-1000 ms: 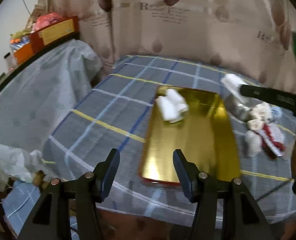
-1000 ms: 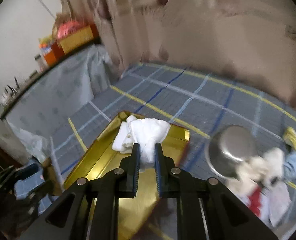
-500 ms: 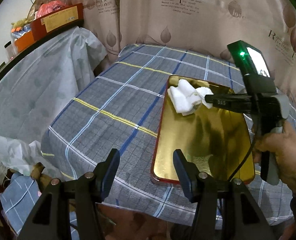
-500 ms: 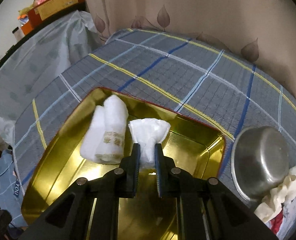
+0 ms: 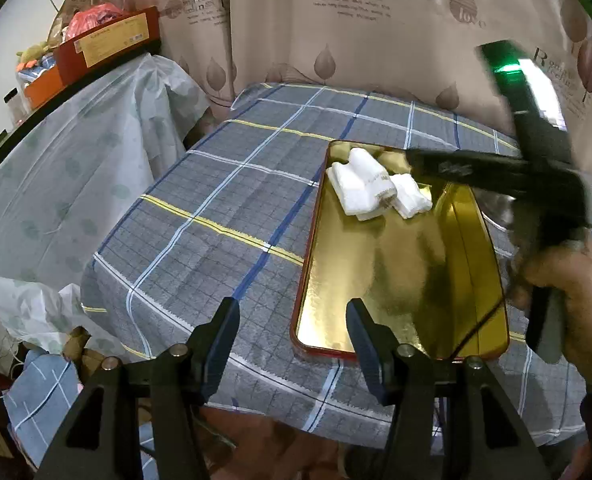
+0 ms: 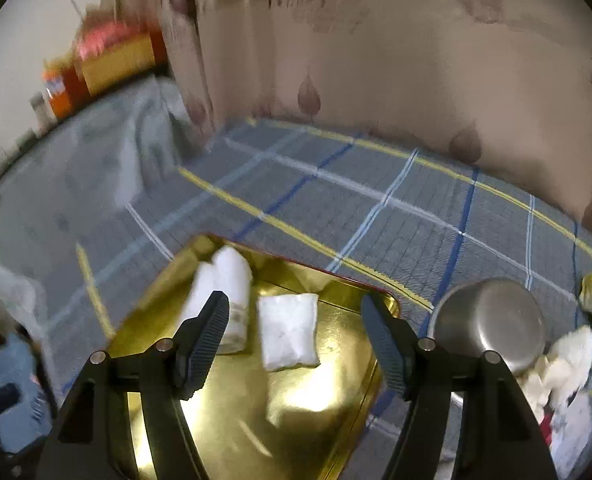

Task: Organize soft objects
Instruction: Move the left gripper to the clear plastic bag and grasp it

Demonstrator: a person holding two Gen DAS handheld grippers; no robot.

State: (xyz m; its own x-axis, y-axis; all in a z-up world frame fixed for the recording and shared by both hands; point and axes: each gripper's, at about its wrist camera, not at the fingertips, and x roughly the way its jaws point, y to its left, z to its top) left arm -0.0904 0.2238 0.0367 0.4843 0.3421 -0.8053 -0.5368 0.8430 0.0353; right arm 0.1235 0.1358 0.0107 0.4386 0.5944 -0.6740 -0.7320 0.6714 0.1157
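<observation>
- Counter (image 5: 216, 216): covered by a plaid cloth; carries the gold tray (image 6: 224, 420).
- Gold tray: holds a rolled white towel (image 6: 232, 292) and, beside it, a white packet (image 6: 290, 330).
- Right gripper (image 6: 296, 340): fingers just opened, released; packet lies free.
- Left gripper (image 5: 292, 344): fingers released, empty.

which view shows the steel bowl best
The right wrist view: the steel bowl sits whole on the plaid cloth beside the gold tray. In the left wrist view the right gripper and hand hide it almost entirely.

Glossy gold metal tray (image 6: 336, 360); soft white cloth rolls (image 6: 232, 288); woven plaid tablecloth (image 5: 216, 216).
</observation>
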